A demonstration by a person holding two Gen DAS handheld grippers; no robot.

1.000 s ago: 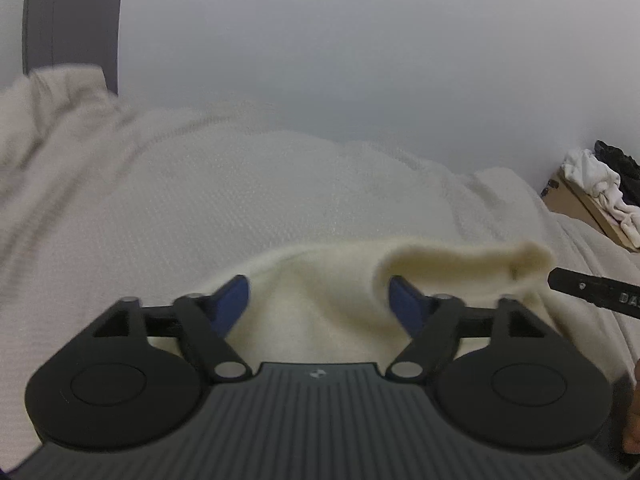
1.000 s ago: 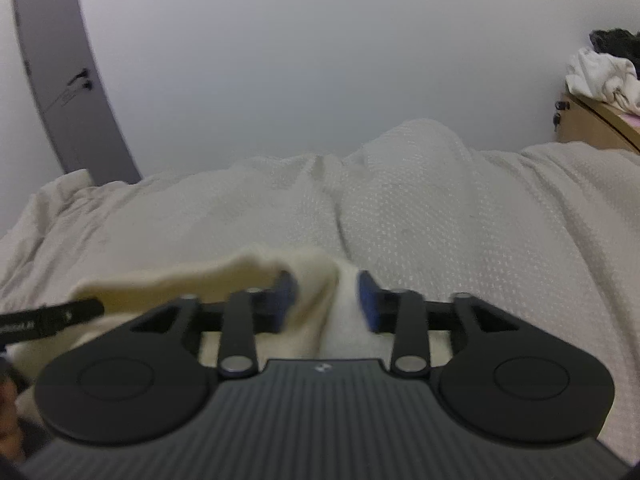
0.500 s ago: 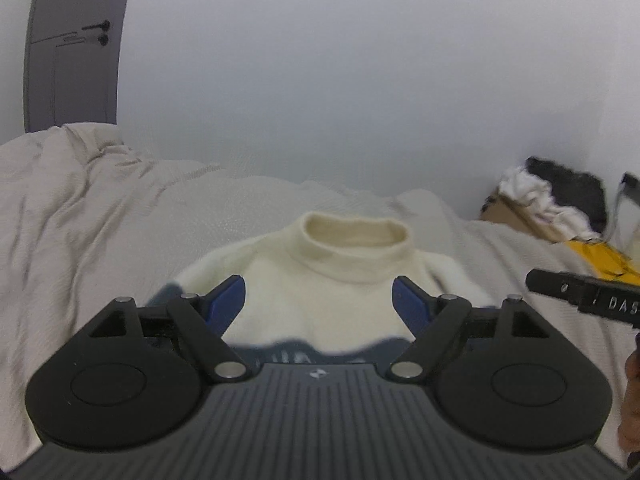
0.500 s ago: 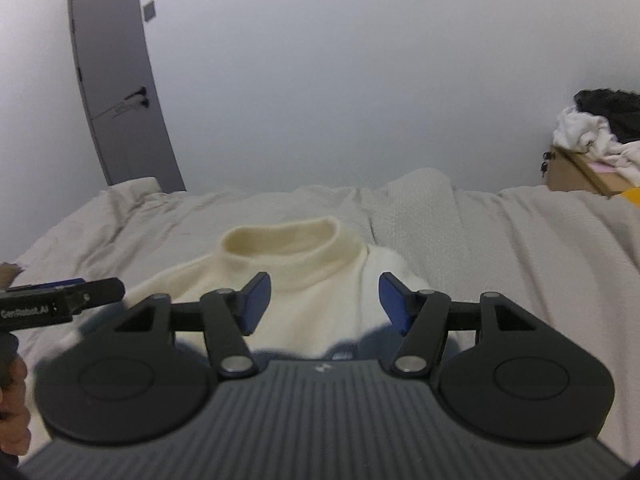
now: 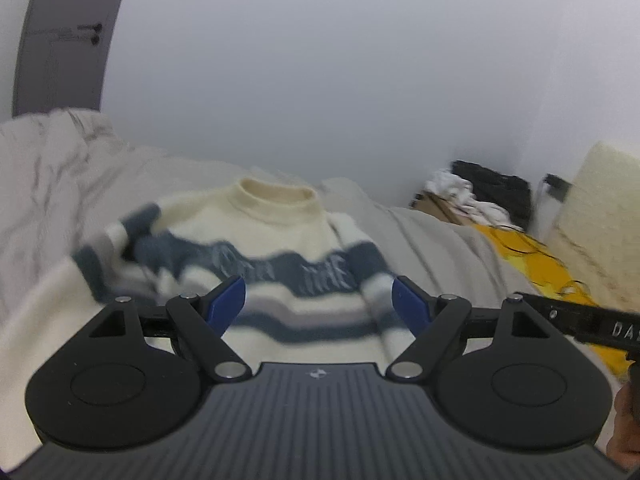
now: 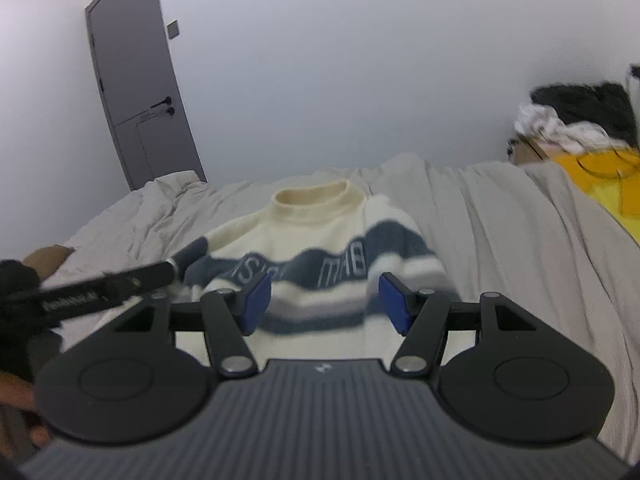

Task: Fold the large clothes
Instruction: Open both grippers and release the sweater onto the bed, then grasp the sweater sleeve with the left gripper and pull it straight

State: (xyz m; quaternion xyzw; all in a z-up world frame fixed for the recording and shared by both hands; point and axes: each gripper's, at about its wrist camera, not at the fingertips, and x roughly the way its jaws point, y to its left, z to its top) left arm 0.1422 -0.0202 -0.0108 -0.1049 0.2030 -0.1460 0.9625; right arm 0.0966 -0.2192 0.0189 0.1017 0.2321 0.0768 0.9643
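A cream sweater with blue and grey stripes lies face up on the bed, its collar toward the far wall. It also shows in the right wrist view. Its left sleeve is folded in over the body. My left gripper is open and empty, held above the sweater's lower part. My right gripper is open and empty, also above the lower part. Each gripper's body shows at the edge of the other's view.
A beige bedspread covers the bed. A cardboard box piled with white and black clothes stands at the far right, with a yellow cloth beside it. A grey door is in the far left wall.
Both grippers let go of the sweater's collar area, opened wider, and drew back and up. The sweater now lies flat with its striped front in view.
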